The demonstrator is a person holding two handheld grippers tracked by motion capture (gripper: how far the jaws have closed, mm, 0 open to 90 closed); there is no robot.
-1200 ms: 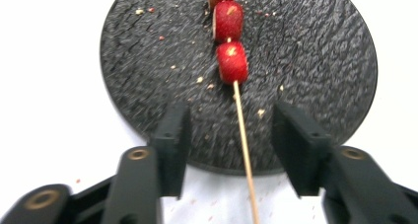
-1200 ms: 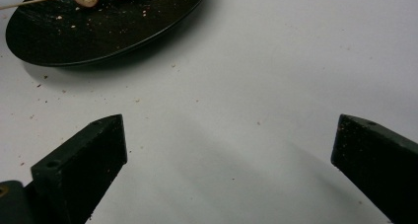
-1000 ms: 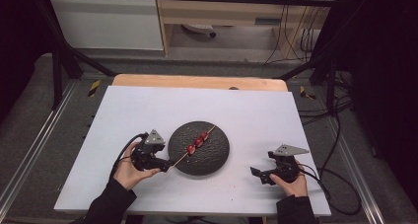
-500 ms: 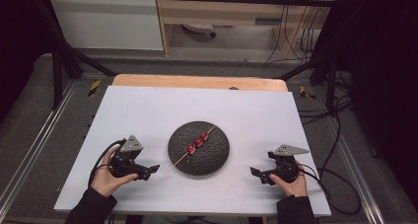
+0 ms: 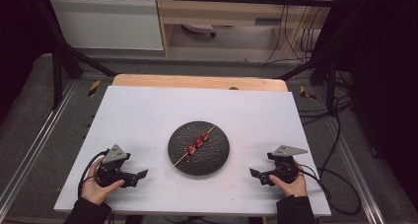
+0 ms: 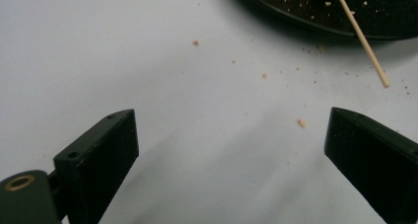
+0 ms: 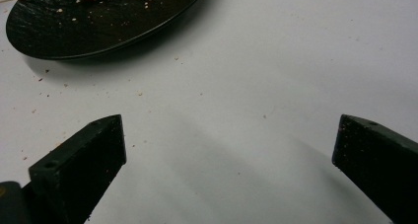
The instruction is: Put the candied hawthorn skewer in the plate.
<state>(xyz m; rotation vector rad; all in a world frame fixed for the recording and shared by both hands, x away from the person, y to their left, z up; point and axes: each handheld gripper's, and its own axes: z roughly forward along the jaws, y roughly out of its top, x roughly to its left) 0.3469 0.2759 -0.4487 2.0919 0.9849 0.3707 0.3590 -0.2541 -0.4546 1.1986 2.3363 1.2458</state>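
Black plate [image 5: 198, 148]: round, dark and rough, it lies on the middle of the white surface [image 5: 148, 115], nearer to the person's edge.
Skewer [image 5: 190, 150]: a thin wooden stick with three red pieces, it lies slanted across the plate; its bare end goes over the plate's near-left rim and hangs above the surface.
Left tool [image 5: 138, 177]: held in the left hand [image 5: 96, 189] at the near-left part of the surface, well apart from the plate; its jaws have just been opening and are now spread wide, with nothing between them.
Right tool [image 5: 257, 174]: held in the right hand [image 5: 291, 184] at the near-right part of the surface, near the plate but not touching it; jaws spread wide, nothing between them.
Crumbs [image 6: 300, 123]: small light bits scattered on the surface beside the plate.
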